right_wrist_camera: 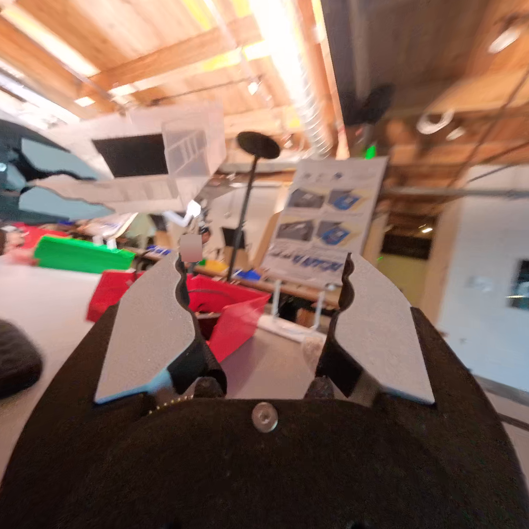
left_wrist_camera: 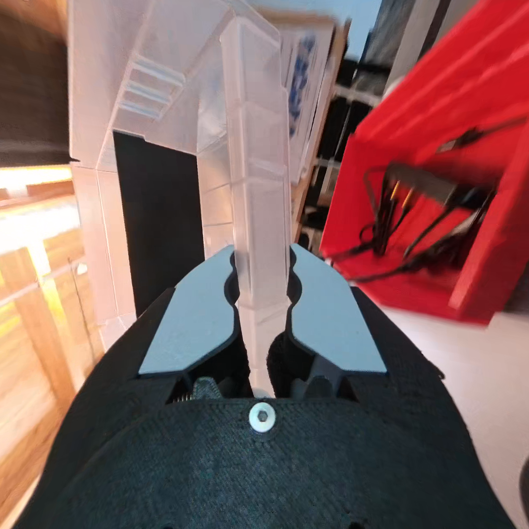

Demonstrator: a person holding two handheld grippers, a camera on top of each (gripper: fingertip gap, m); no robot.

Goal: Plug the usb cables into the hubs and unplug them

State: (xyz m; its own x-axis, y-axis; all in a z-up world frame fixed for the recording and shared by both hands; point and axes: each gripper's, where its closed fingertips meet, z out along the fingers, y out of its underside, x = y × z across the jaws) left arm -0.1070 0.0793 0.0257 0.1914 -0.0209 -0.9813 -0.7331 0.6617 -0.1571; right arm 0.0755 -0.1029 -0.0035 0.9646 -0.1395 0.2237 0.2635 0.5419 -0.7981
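Note:
My left gripper is shut on the edge wall of a clear plastic box and holds it up in the air, tilted. A black panel shows in the box. To the right a red bin holds a dark USB hub with black cables and a loose USB plug. In the right wrist view my right gripper is open and empty above the table. The left gripper with the clear box shows at upper left, and the red bin lies just ahead.
A green bin stands behind the red one on the white table. A poster board on a stand and a black pole with a disc top are at the back. A dark rounded object lies at the left. Both views are blurred.

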